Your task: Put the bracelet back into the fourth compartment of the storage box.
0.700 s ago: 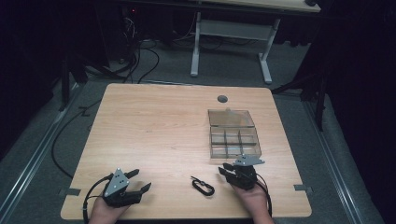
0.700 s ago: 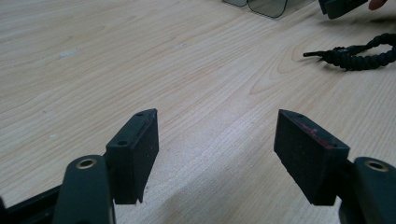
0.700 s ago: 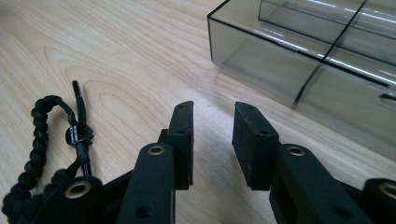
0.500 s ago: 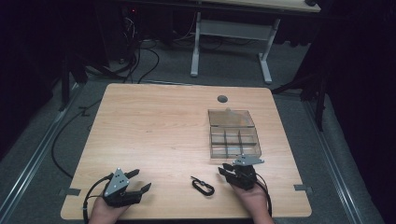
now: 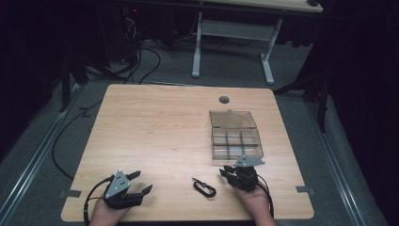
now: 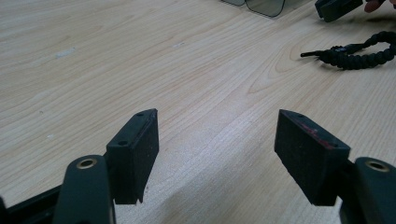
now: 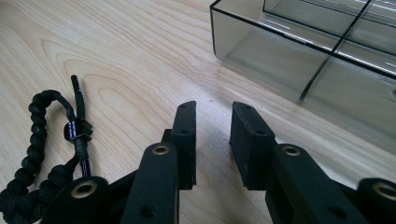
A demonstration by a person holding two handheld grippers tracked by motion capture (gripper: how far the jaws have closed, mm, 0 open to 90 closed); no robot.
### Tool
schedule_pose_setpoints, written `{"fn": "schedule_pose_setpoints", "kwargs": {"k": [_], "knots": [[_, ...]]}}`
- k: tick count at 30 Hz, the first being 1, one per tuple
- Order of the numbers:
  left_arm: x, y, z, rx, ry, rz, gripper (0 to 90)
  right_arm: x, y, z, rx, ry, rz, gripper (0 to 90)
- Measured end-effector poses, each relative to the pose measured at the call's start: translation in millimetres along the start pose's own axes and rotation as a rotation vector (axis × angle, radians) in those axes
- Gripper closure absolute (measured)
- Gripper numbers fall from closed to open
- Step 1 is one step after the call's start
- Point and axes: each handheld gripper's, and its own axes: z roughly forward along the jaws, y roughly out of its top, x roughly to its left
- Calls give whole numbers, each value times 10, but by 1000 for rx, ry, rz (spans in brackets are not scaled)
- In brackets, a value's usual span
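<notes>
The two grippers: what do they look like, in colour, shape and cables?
Both are black. The left gripper carries a grey three-cornered plate on top; so does the right gripper. A black cable trails from each. Each has two flat rectangular jaws with brass-coloured rivets; one left pad bears faint red marks. Hands are bare, no sleeves visible.

The worktop (image 5: 155,136) is light wood laminate with a smooth, slightly shiny finish and a visible grain. The braided bracelet (image 7: 44,154) is black woven cord, rough and matt. The compartment box (image 7: 322,51) is clear smoky plastic, glossy and smooth. The right tongs (image 7: 212,135) have matt black plastic jaws with dull rubber-like pads and brass-coloured rivets.
</notes>
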Motion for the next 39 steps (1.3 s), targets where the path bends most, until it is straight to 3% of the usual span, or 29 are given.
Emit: {"fn": "schedule_pose_setpoints", "kwargs": {"k": [19,34,39], "knots": [[0,2,2,3,0,1,313,30,13,-12,12,3,-15,775],[0,0,0,2,3,0,316,329,107,-33,4,74,-93,833],[-1,2,4,7,4,1,316,497,141,-34,17,130,-144,899]]}}
